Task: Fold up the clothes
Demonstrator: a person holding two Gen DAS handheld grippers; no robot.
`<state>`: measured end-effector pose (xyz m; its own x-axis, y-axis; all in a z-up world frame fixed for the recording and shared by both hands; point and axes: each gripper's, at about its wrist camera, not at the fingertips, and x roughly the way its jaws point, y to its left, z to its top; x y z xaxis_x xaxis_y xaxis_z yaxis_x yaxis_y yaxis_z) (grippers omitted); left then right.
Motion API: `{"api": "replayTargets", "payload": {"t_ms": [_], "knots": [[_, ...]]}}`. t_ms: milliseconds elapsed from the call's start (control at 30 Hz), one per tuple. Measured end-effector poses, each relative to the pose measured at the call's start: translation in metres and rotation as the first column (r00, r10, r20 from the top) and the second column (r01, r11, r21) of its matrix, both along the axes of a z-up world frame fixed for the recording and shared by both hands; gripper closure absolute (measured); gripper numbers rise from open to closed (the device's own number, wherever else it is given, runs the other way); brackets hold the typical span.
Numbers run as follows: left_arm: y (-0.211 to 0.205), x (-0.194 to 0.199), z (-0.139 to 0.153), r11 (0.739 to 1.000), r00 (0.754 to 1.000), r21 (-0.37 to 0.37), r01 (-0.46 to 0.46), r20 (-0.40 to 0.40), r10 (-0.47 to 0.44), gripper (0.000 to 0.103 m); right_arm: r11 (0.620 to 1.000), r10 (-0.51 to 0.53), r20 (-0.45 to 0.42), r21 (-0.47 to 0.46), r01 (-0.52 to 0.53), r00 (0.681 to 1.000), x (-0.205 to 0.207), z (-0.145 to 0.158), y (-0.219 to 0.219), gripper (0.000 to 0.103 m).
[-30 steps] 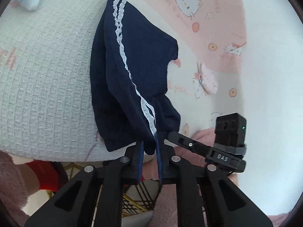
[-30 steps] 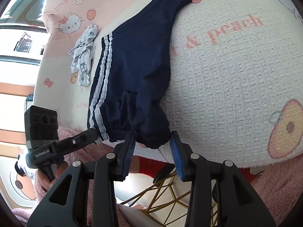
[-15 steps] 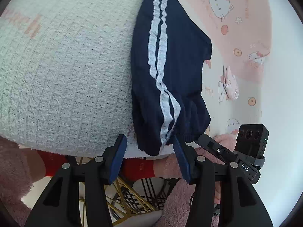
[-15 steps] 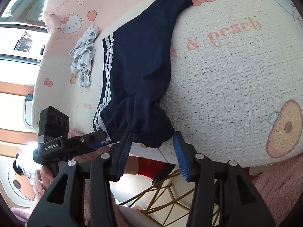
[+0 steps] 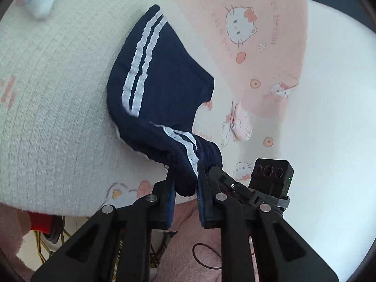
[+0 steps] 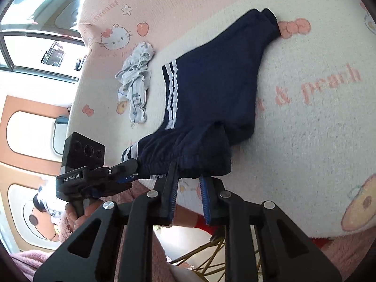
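The dark blue pants (image 5: 162,80) lie on the white blanket (image 5: 58,117), near its edge. The left claw (image 5: 185,183) is closing on the striped waist corner. The right claw (image 6: 188,181) is closing on the waistband too, though its grip looks less clear.

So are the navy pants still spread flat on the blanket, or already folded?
Partly lifted, not folded: the navy pants lie lengthwise on the blanket, waistband bunched between the closing left gripper and right gripper.
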<state>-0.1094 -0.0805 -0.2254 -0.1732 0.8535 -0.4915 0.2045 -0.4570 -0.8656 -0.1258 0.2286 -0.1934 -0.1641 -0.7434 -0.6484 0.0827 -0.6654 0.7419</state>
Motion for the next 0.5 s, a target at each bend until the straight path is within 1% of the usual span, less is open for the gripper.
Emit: {"api": "replayTargets", "payload": {"t_ms": [33, 67, 100, 133, 167, 200, 233, 267, 300, 333, 367, 400, 467, 500], "knots": [[0.000, -0.011, 0.000, 1.000, 1.000, 0.016, -0.008, 0.003, 0.008, 0.087, 1.000, 0.003, -0.008, -0.006, -0.003, 1.000, -0.010, 0.004, -0.003, 0.086], [-0.002, -0.023, 0.000, 1.000, 1.000, 0.017, -0.017, 0.001, 0.017, 0.087, 1.000, -0.002, -0.021, -0.009, 0.002, 1.000, -0.021, 0.010, -0.009, 0.084], [-0.005, -0.036, 0.001, 1.000, 1.000, 0.011, -0.026, -0.005, 0.026, 0.085, 1.000, -0.009, -0.035, -0.011, 0.009, 0.999, -0.032, 0.016, -0.015, 0.083], [-0.008, -0.050, 0.000, 0.999, 0.999, 0.002, -0.040, -0.004, 0.040, 0.076, 1.000, -0.021, -0.049, -0.006, 0.021, 0.999, -0.043, 0.020, -0.019, 0.081], [-0.011, -0.062, 0.001, 0.998, 0.999, -0.027, -0.051, -0.010, 0.050, 0.068, 0.999, -0.036, -0.067, 0.011, 0.036, 0.997, -0.052, 0.025, -0.021, 0.074], [-0.015, -0.074, 0.002, 0.996, 0.998, -0.062, -0.059, -0.021, 0.057, 0.049, 0.998, -0.050, -0.086, 0.032, 0.053, 0.995, -0.062, 0.029, -0.022, 0.064], [-0.016, -0.079, 0.009, 0.989, 0.996, -0.134, -0.056, -0.070, 0.046, 0.048, 0.995, -0.064, -0.107, 0.064, 0.072, 0.992, -0.067, 0.033, -0.022, 0.058], [-0.015, -0.083, 0.019, 0.974, 0.991, -0.218, -0.052, -0.133, 0.023, 0.048, 0.991, -0.077, -0.129, 0.100, 0.091, 0.989, -0.070, 0.037, -0.022, 0.053], [-0.015, -0.086, 0.028, 0.952, 0.981, -0.301, -0.054, -0.194, -0.005, 0.048, 0.985, -0.089, -0.151, 0.135, 0.110, 0.984, -0.074, 0.040, -0.022, 0.053], [-0.014, -0.085, 0.036, 0.929, 0.967, -0.366, -0.051, -0.250, -0.046, 0.048, 0.977, -0.101, -0.174, 0.169, 0.130, 0.980, -0.077, 0.044, -0.021, 0.053], [-0.011, -0.083, 0.040, 0.913, 0.953, -0.405, -0.044, -0.290, -0.083, 0.048, 0.971, -0.086, -0.208, 0.201, 0.129, 0.974, -0.076, 0.047, -0.021, 0.053], [-0.008, -0.081, 0.040, 0.906, 0.945, -0.423, -0.029, -0.307, -0.113, 0.048, 0.963, -0.054, -0.241, 0.243, 0.114, 0.969, -0.074, 0.048, -0.022, 0.053], [0.002, -0.077, 0.033, 0.889, 0.939, -0.457, 0.026, -0.294, -0.178, 0.048, 0.936, 0.032, -0.267, 0.347, 0.065, 0.963, -0.072, 0.041, -0.031, 0.053], [0.007, -0.076, 0.028, 0.879, 0.935, -0.474, 0.054, -0.284, -0.211, 0.048, 0.917, 0.080, -0.254, 0.398, 0.029, 0.964, -0.072, 0.034, -0.037, 0.053]]}}
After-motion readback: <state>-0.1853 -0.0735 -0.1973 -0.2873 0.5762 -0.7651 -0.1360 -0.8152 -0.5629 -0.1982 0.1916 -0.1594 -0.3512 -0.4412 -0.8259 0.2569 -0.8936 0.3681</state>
